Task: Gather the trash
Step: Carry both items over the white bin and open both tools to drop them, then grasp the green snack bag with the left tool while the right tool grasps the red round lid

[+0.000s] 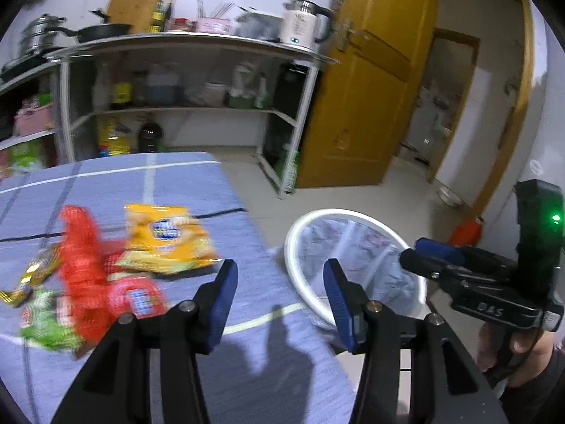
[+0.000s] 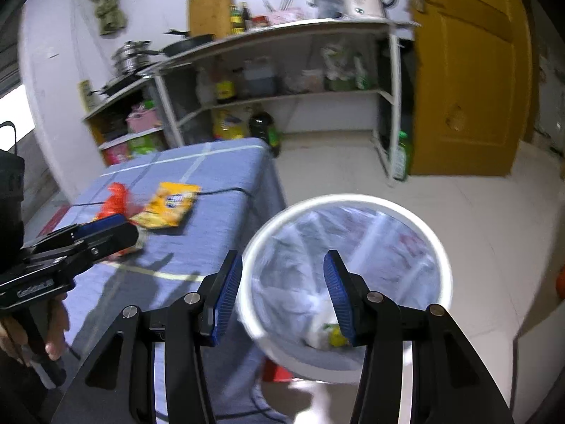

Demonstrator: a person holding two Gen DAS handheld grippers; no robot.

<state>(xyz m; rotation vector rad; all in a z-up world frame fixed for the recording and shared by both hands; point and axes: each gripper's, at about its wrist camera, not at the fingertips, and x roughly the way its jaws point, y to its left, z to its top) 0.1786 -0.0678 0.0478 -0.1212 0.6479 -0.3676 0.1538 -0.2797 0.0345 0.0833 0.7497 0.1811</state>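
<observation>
Trash lies on the table with the blue cloth [image 1: 183, 183]: a yellow snack bag [image 1: 169, 236], a red mesh net [image 1: 81, 258], a red packet [image 1: 137, 295], a green wrapper [image 1: 46, 325] and a gold wrapper [image 1: 31, 275]. My left gripper [image 1: 280, 265] hangs open and empty over the table's right edge. Beside the table, on the floor, stands a white lined trash bin [image 2: 353, 199] with a crumpled wrapper [image 2: 325, 332] at the bottom. Over the bin my right gripper [image 2: 282, 256] is open with nothing between its fingers. The yellow snack bag [image 2: 169, 205] and the left gripper [image 2: 106, 226] also show in the right wrist view.
A metal shelf rack [image 1: 197, 40] with pans, bottles and a kettle [image 1: 303, 23] stands behind the table. A yellow door [image 1: 367, 99] is open at the right. Bare tiled floor [image 2: 476, 212] lies around the bin. A hand [image 1: 522, 346] holds the right gripper's handle.
</observation>
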